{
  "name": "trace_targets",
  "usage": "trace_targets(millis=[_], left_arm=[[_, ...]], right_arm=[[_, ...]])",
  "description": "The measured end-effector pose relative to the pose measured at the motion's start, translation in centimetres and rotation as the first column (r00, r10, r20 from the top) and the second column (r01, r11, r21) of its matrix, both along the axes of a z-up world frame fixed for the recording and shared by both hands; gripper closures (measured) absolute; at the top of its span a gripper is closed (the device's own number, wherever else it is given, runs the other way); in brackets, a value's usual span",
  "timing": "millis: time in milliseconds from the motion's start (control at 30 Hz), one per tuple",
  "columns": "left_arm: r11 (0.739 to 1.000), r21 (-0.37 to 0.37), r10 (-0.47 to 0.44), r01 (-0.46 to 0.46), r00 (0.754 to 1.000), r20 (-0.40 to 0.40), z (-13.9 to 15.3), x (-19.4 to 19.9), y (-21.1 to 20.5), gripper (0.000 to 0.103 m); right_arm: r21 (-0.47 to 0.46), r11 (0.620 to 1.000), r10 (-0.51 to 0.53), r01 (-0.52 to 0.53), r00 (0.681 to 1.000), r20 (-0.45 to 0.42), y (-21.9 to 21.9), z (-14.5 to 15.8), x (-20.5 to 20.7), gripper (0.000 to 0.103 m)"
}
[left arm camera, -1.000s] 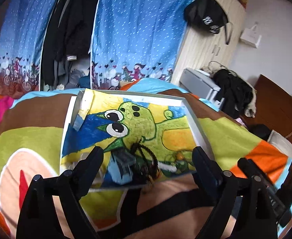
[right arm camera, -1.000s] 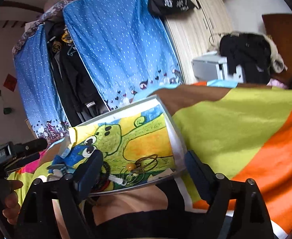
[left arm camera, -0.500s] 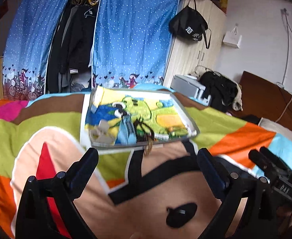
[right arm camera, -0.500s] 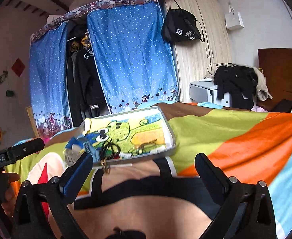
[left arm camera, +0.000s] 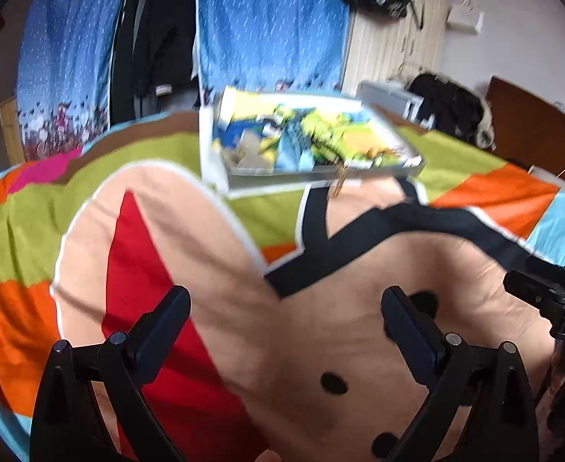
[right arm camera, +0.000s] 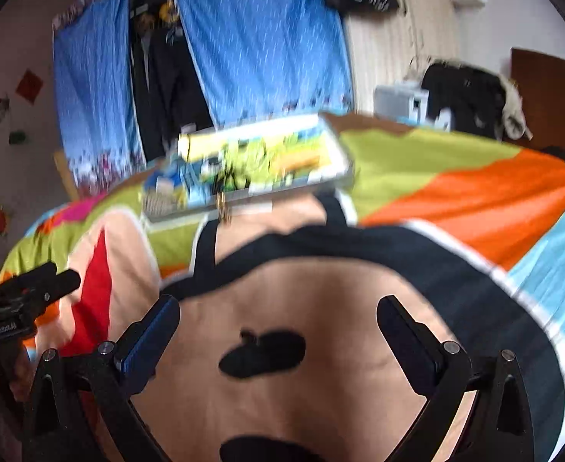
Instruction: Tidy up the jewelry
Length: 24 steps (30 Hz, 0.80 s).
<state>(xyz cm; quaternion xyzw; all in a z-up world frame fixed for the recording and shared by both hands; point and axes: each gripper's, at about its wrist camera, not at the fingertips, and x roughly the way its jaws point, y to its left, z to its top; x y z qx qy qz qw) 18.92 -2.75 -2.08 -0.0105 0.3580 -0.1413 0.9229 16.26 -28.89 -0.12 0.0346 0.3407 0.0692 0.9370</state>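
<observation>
Both hand-held grippers, left (left arm camera: 284, 321) & right (right arm camera: 276, 329), jaws apart, empty, over the bed (left arm camera: 321, 254). Tray (left arm camera: 220, 154) w/ jewelry (left arm camera: 340, 183) sits far off; a piece dangles over its front edge, prob. needs tucking in.

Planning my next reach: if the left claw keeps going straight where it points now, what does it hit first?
Most likely the bedspread: the open left claw points low over its peach patch. The jewelry tray lies farther along that line, beyond the black band. Depth is hard to judge through the fisheye blur.
</observation>
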Motion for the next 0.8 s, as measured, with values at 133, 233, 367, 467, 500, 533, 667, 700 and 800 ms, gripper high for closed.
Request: trace_targets(millis=[133,233,367,467,500,533,667,700,800], left_arm=[[0.999,0.027,0.019,-0.018,0.997,-0.073,-1.8,0.7,0.1,0.006],[0.999,0.046,0.025,-0.020,0.993,-0.118,-2.8,1.2,0.0,0.006],[0.998,0.056,0.046,-0.038,0.988,-0.146,-3.6,1.7,0.4,0.006],[0.997,0.065,0.056,-0.045,0.984,-0.167,-4.0,2.2,0.6,0.006],[0.996,0.068,0.061,-0.049,0.982,-0.177,-4.2,2.4,0.7,0.006],[0.996,0.069,0.066,-0.054,0.981,-0.184,-4.3,2.6,0.8,0.006],[0.996,0.060,0.080,-0.069,0.976,-0.202,-5.1,3.3,1.2,0.006],[0.996,0.057,0.080,-0.070,0.975,-0.207,-5.3,3.5,1.3,0.006],[0.995,0.056,0.092,-0.081,0.971,-0.222,-5.9,4.0,1.4,0.006]], right_arm=[[-0.031,0.999,0.007,-0.010,0.997,-0.076,0.6,-1.8,0.6,0.000],[-0.015,1.000,0.000,-0.003,0.991,-0.135,0.6,-3.2,1.2,0.000],[0.004,1.000,-0.001,0.002,0.979,-0.204,0.4,-4.5,1.8,0.000],[0.015,1.000,0.010,-0.006,0.966,-0.258,0.4,-5.5,2.3,0.000],[0.022,1.000,0.017,-0.012,0.962,-0.273,0.5,-5.9,2.5,0.000],[0.030,0.999,0.026,-0.018,0.957,-0.288,0.5,-6.2,2.7,0.000],[0.036,0.997,0.080,-0.072,0.939,-0.336,1.1,-7.7,4.0,0.005],[0.021,0.993,0.115,-0.115,0.930,-0.350,1.5,-8.3,4.6,0.016],[-0.028,0.979,0.178,-0.203,0.911,-0.373,2.7,-9.6,5.9,0.032]])
